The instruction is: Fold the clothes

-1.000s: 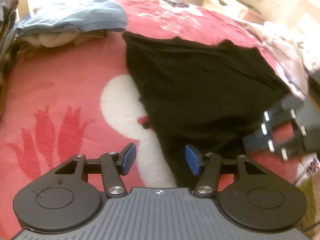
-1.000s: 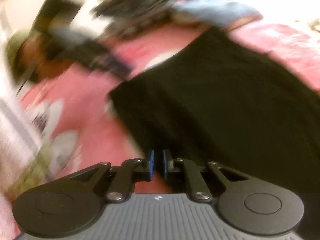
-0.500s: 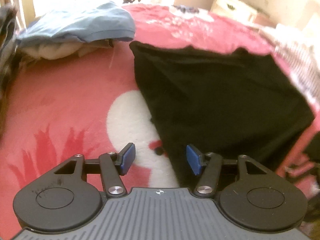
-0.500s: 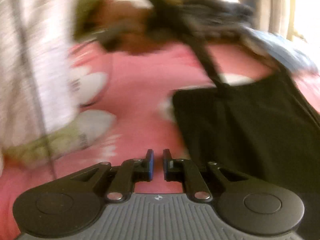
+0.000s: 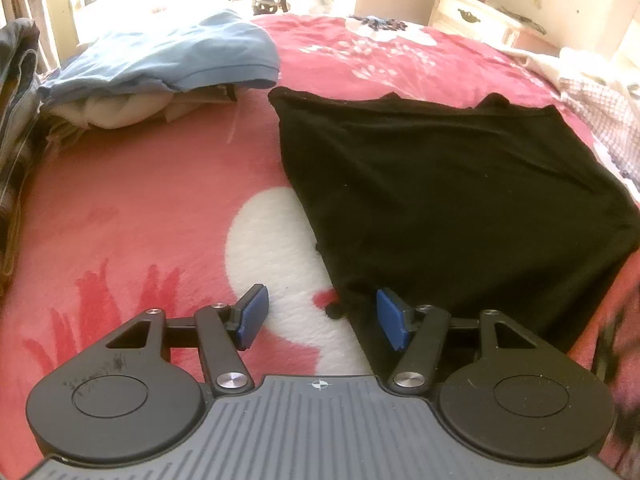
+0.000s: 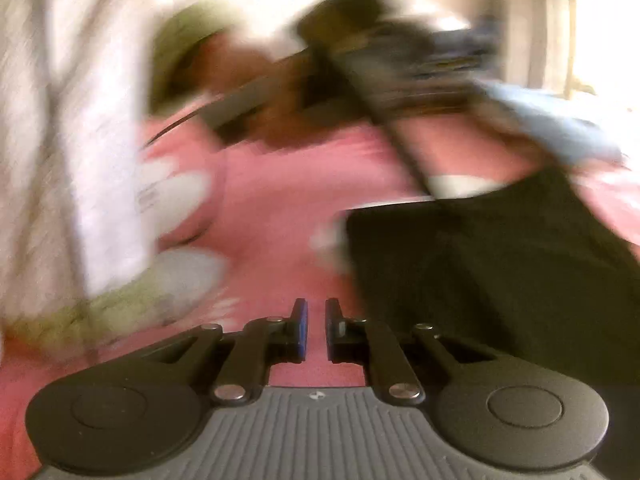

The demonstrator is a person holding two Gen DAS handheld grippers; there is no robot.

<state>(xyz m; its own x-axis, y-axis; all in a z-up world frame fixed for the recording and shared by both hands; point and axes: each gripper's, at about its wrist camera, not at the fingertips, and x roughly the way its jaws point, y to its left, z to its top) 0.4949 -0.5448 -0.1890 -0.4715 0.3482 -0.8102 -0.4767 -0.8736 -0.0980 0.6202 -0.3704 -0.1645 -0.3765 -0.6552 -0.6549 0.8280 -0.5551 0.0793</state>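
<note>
A black garment (image 5: 440,192) lies flat on the pink blanket (image 5: 132,208). My left gripper (image 5: 320,316) hovers open over its near left corner, and the cloth edge runs just inside the right blue pad (image 5: 390,318). Nothing is gripped. The right wrist view is badly blurred. There my right gripper (image 6: 316,328) is shut to a narrow slit with nothing in it, above bare blanket (image 6: 272,208) just left of the black garment (image 6: 500,280).
A blue garment on a pile of clothes (image 5: 172,56) sits at the back left. A checked cloth (image 5: 600,120) lies at the right edge, with a white dresser (image 5: 472,20) behind it. Blurred white fabric (image 6: 60,140) fills the left of the right wrist view.
My right gripper has swung left off the black garment and left the left wrist view. The left gripper stayed open and edged slightly toward the garment's corner.
</note>
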